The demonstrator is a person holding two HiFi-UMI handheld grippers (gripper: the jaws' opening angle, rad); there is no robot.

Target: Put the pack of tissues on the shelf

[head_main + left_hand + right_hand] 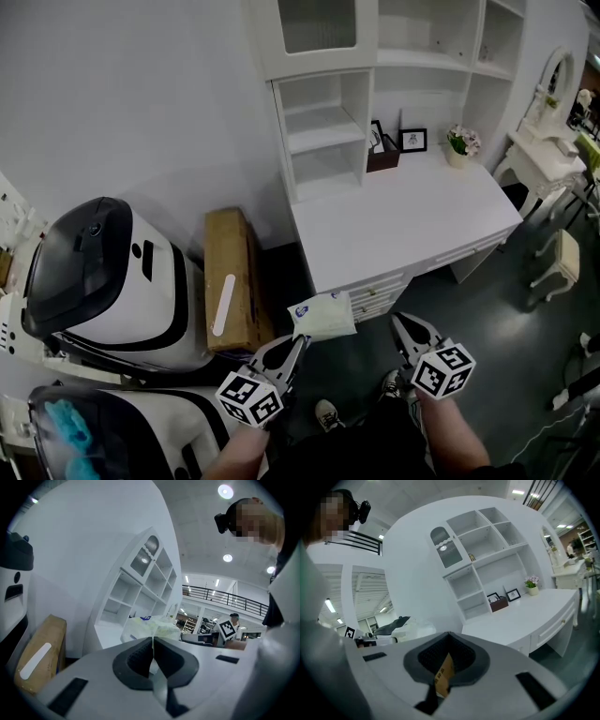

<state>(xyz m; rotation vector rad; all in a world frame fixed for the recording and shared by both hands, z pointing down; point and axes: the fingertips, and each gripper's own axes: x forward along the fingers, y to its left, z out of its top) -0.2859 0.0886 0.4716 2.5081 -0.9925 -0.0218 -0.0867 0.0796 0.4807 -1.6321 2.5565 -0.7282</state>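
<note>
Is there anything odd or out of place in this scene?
Yes. The right gripper is shut on a small brown printed slip, apart from the tissues, which the left gripper pinches only by one edge.

The pack of tissues has glossy plastic wrap; the cardboard box looks matt.
</note>
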